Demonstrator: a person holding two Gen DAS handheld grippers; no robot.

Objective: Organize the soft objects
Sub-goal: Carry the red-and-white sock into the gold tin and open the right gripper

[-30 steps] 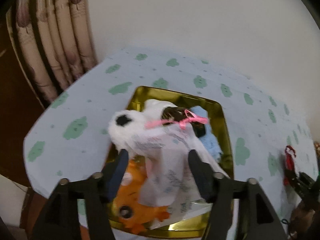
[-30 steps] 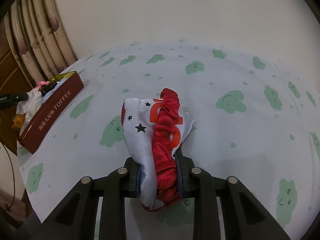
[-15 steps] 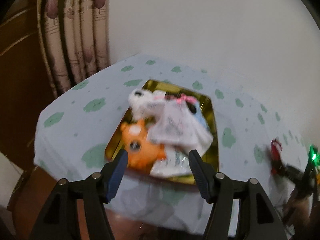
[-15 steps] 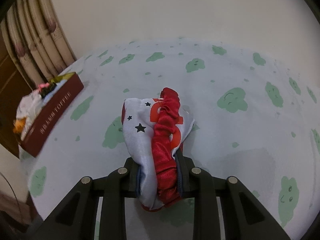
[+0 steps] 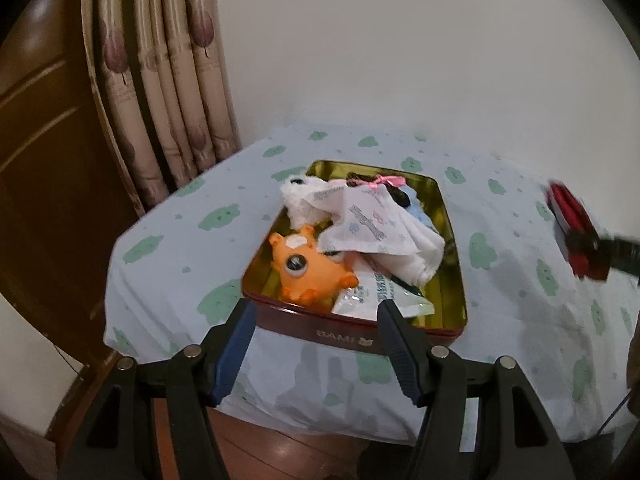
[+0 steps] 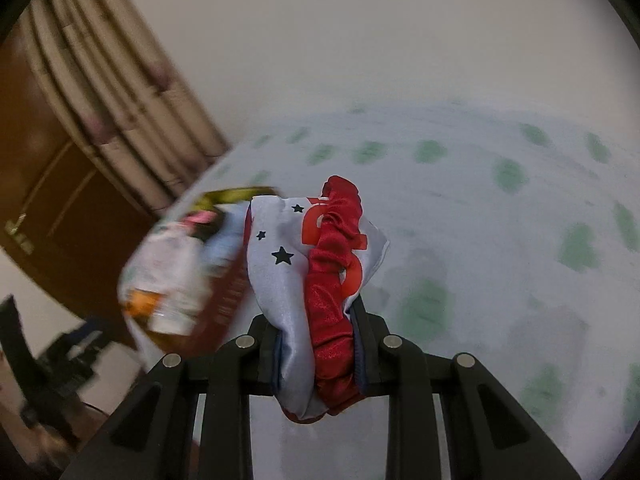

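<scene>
A gold-lined tin box with dark red sides sits near the table's left edge. It holds an orange plush toy, a white plush, a white printed cloth with a pink ribbon, and a plastic packet. My left gripper is open and empty, pulled back in front of the box. My right gripper is shut on a white star-print and red satin cloth bundle, held above the table beside the box. The bundle also shows at the right in the left wrist view.
The table wears a pale blue cloth with green cloud prints. Beige curtains and a brown wooden door stand at the left. A plain white wall is behind. The wooden floor shows below the table edge.
My left gripper has pulled back and up from the box, empty. My right gripper has lifted the cloth bundle off the table and swung left toward the box.
</scene>
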